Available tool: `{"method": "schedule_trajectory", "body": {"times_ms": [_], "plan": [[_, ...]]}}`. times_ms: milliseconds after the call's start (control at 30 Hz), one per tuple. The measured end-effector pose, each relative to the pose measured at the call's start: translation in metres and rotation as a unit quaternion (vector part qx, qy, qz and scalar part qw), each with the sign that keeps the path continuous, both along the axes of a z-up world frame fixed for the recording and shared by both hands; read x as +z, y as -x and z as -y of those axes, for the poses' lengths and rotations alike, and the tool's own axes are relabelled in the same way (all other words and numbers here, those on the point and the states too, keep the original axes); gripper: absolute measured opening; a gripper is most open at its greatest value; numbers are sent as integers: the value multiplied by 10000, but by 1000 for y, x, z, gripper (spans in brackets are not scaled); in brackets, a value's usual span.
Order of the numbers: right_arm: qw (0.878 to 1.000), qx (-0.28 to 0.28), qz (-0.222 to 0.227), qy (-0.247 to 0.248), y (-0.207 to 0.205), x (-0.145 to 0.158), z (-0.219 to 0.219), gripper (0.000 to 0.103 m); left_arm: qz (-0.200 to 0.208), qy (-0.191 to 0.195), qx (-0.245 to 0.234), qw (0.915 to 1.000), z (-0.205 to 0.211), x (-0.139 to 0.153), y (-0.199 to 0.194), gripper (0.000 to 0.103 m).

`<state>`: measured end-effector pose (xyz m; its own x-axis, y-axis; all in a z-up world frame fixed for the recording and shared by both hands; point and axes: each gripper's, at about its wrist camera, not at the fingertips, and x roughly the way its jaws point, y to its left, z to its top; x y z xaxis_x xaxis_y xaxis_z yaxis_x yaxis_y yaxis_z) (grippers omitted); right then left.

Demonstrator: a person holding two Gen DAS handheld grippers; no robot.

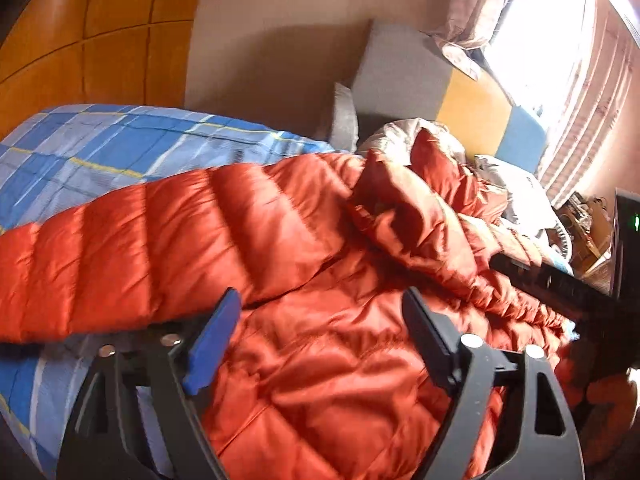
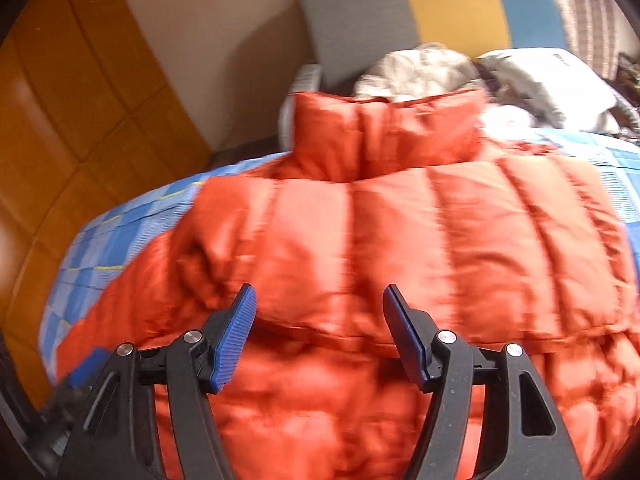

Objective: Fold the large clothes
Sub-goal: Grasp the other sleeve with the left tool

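Left wrist view: the orange puffer jacket (image 1: 320, 280) lies spread over a bed with a blue checked bedspread (image 1: 100, 148).
Jacket sleeve: one quilted sleeve (image 1: 132, 240) lies across the near left part of the jacket, reaching to the left edge of the frame.
Jacket far end: crumpled folds sit at the far right, beside a pale grey garment (image 1: 400, 132).
Left gripper (image 1: 324, 340): jaws stand wide apart above the jacket; no fabric between them, pads clear of the cloth.
Right wrist view: the jacket (image 2: 400, 240) fills the middle of the frame, its collar (image 2: 384, 136) upright at the far side.
Right gripper (image 2: 320, 332): jaws stand apart over the near fold of the jacket; nothing is clamped.
Headboard (image 2: 400, 20): grey, yellow and blue panels at the far end of the bed.
Wall panelling (image 2: 60, 120): orange-brown, at the left.
Pillow (image 2: 548, 80): white, at the far right on the bed.
Image quality: the right view is motion-blurred; fine detail of the fabric cannot be told.
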<state>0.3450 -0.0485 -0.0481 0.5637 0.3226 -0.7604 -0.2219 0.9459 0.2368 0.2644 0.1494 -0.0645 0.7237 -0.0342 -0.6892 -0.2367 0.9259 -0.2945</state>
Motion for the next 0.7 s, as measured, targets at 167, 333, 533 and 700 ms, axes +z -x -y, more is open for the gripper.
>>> {"method": "schedule_trajectory", "body": {"times_ms": [167, 333, 533, 700], "plan": [[9966, -687, 123, 449, -7, 1, 42, 65, -27, 278, -227, 9994, 7, 3, -39, 64], [9905, -1182, 180, 680, -16, 0, 84, 65, -83, 341, -440, 9984, 16, 2, -74, 59], [9893, -1162, 118, 872, -19, -15, 98, 65, -435, 554, -504, 9962, 17, -22, -102, 8], [9884, -1133, 370, 946, -11, -14, 101, 65, -211, 437, -492, 9976, 12, -22, -85, 1]]}}
